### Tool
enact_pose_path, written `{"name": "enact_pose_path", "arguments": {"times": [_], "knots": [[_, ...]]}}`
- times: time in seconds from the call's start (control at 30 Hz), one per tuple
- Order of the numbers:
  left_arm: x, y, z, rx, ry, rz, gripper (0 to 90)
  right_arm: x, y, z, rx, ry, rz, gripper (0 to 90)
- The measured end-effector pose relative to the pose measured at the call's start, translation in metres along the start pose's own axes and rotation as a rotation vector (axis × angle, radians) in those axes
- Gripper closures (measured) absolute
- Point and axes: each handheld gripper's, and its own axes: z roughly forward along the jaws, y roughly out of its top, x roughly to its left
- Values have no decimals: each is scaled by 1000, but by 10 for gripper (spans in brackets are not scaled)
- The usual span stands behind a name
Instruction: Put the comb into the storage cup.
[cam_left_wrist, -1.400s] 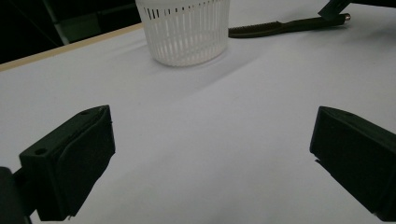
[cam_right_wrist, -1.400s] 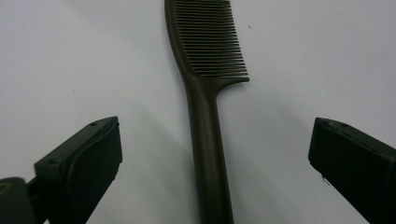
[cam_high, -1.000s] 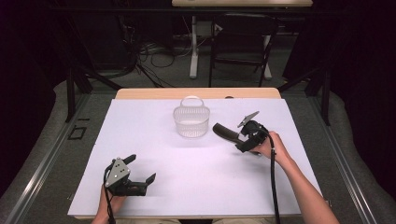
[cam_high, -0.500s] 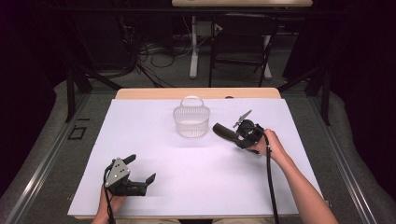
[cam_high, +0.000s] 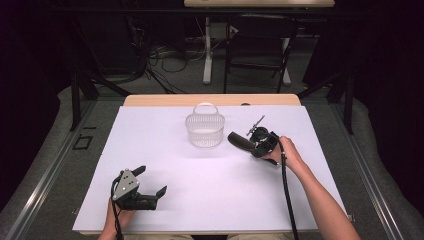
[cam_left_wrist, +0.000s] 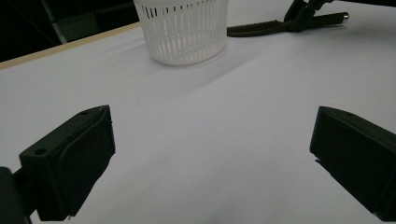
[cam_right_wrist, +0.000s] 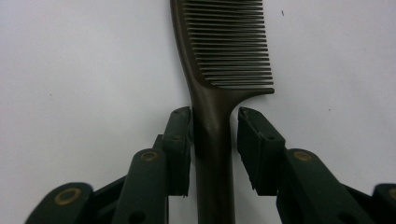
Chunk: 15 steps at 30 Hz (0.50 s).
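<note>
Overhead arrangement on the white-covered desk. The right tool, held in the person's right hand, lies low over the sheet at the right of centre, its jaws pointing toward the white slotted plastic basket, which stands upright on the far middle of the desk. The dark brown plastic comb with a long handle lies flat on the sheet just beside the basket, apart from it. In the right gripper view the comb's handle runs up between the two black jaws, with the toothed head beyond their tips; the jaws have just been closing around the handle. The left-hand pad meets the handle, while a narrow strip of white sheet separates the other pad from it, so the tool brackets the handle without yet pinching it from both sides.

The left tool rests on the near left part of the desk, well apart from basket and comb, held in the left hand. Its jaws are spread wide, with bare sheet between them; the left gripper view looks across the desk toward the basket and the comb.
</note>
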Motion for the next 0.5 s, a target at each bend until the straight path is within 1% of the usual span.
{"name": "enact_pose_path", "arguments": {"times": [0.07, 0.17, 0.33, 0.37, 0.4, 0.43, 0.47, 0.5], "knots": [[0, 0, 0, 0, 1, 0, 1, -1, 1, 0, 1, 6, -4, 672], [0, 0, 0, 1, 1, 2, 1, -1, 1, 0, 9, 10, 3, 686], [0, 0, 0, 0, 2, 2, 1, -3, 1, 0, 16, 25, 27, 712], [0, 0, 0, 0, 1, 0, 1, -4, 1, 1, 6, 31, 25, 715], [0, 0, 0, -2, 2, 0, 1, -4, 1, 1, 12, 34, 42, 717], [0, 0, 0, -2, 2, 0, 1, -4, 0, 1, 2, 36, 46, 718], [0, 0, 0, -2, 2, 0, 2, -4, 0, 0, 3, 38, 47, 718], [0, 0, 0, -1, 2, -1, 1, -4, -1, 1, -4, 42, 59, 719]]}}
